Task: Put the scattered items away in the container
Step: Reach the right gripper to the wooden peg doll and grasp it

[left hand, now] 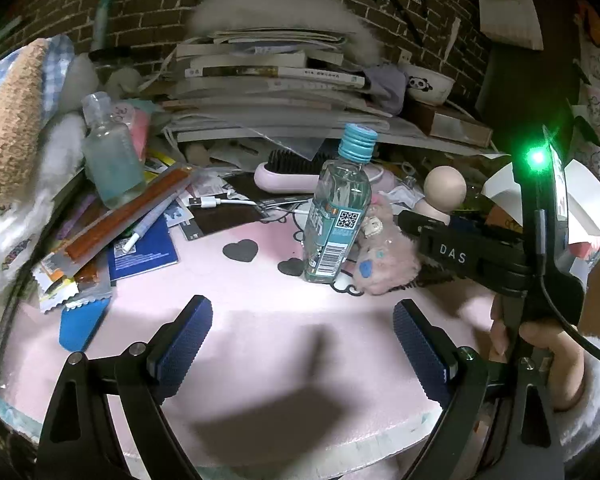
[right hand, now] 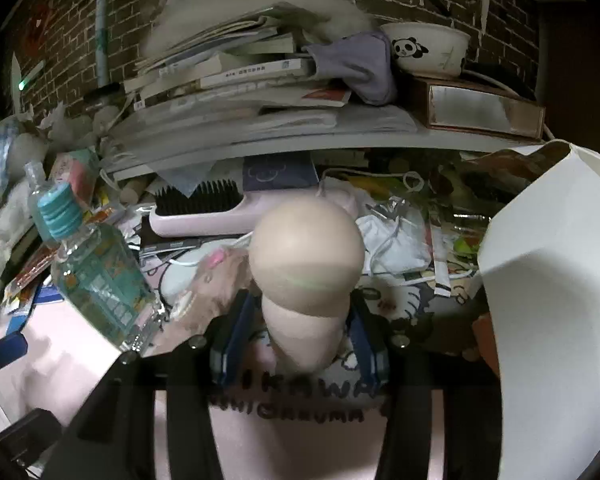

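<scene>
Left gripper (left hand: 302,350), jaws wide and empty, hovers at lower centre over the pink mat (left hand: 260,292); a capped bottle (left hand: 336,216) stands above it. Right gripper (right hand: 300,340), at lower centre of its view, clamps a beige bulb-shaped object (right hand: 306,256); the white container (right hand: 548,300) fills the right edge.
</scene>
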{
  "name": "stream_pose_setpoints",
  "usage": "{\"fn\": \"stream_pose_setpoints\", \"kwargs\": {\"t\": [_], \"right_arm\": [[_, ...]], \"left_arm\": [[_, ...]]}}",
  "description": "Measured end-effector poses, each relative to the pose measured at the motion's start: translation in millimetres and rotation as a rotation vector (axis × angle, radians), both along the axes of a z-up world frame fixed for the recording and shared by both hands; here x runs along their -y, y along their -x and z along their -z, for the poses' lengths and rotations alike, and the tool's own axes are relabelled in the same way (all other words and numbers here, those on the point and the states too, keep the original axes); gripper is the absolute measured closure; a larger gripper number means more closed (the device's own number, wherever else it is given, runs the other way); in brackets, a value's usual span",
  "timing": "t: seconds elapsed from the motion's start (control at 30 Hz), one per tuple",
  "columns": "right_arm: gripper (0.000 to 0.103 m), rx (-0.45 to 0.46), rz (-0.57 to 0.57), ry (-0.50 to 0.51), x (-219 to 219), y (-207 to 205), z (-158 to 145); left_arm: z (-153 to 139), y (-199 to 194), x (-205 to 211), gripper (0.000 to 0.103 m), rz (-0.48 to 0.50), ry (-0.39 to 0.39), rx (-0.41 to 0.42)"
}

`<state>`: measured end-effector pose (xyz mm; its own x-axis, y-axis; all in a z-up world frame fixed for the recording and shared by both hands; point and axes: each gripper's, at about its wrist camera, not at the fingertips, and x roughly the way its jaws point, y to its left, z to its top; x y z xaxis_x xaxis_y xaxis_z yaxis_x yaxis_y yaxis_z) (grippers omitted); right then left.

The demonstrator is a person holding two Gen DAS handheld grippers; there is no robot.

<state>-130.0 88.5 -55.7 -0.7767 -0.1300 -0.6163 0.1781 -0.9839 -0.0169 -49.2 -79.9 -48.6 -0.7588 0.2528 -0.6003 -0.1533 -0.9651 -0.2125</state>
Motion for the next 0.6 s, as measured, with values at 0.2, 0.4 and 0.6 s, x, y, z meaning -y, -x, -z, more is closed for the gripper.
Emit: {"fn": "stream_pose_setpoints", "kwargs": {"t": [0.2,0.4,0.6], "right_arm": [[0.066,-0.001,-0.013,0.008,-0.4,0.3,-1.0],[0.066,-0.005,-0.027,0.014,-0.6,-5.0,-0.8],[0.066,0.000,-0.072,0.016,4.5,-21.0,-1.8]], "left_arm": [[0.4,0.8,-0.5,0.012,-0.002,-0.004,0.003],[0.4,0.4,-1.6,0.012,0.004,-0.001,0.006],[0.4,-2.3,-2.9,0.012,-0.023,0.027,0.025]]}}
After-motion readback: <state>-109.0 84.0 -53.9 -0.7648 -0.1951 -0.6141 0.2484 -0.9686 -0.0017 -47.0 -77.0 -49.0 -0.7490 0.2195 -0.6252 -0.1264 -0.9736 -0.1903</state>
